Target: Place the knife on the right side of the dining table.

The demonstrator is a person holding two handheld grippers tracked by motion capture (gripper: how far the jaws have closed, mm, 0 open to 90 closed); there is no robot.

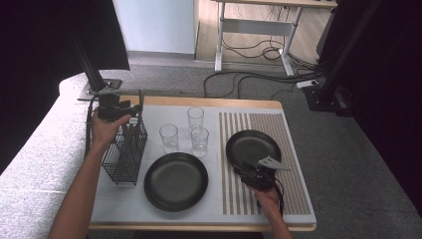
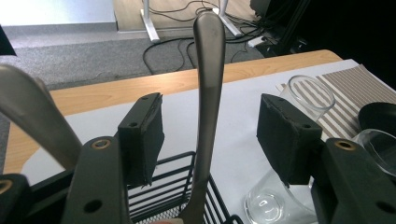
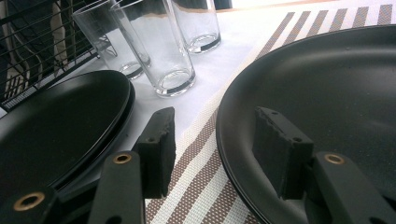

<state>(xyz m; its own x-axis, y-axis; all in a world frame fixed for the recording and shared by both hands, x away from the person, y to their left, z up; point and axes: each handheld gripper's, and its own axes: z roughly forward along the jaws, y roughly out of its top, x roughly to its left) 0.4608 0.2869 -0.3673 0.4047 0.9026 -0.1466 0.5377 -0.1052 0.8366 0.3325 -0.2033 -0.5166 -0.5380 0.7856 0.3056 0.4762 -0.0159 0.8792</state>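
**Ana:** Grey carpet runs behind the wooden table (image 1: 209,102), with cables trailing under a desk at the far side. What sits on top?

**Ben:** At the left, a black wire basket (image 1: 125,154) with cutlery standing in it. Three clear glasses (image 1: 191,130) stand in a cluster near the middle. Near to them lies a black plate (image 1: 175,181), and a second black plate (image 1: 253,148) rests on the striped placemat (image 1: 278,164) at the right.

**Ana:** Where is the left gripper (image 2: 210,135)?

**Ben:** Above the far end of the basket. In the left gripper view a metal utensil handle (image 2: 208,88) rises upright between its jaws, out of the basket. The pads stand wide, clear of the handle on both sides, so nothing is clamped. Another rounded metal handle (image 2: 32,112) leans just outside the left jaw.

**Ana:** And the right gripper (image 3: 215,140)?

**Ben:** At the near edge of the plate on the placemat. Its jaws are parted; in the right gripper view one pad hangs over the plate's inner surface, the other over the striped mat just outside the rim. The rim lies between them, but I cannot tell whether either pad touches it.
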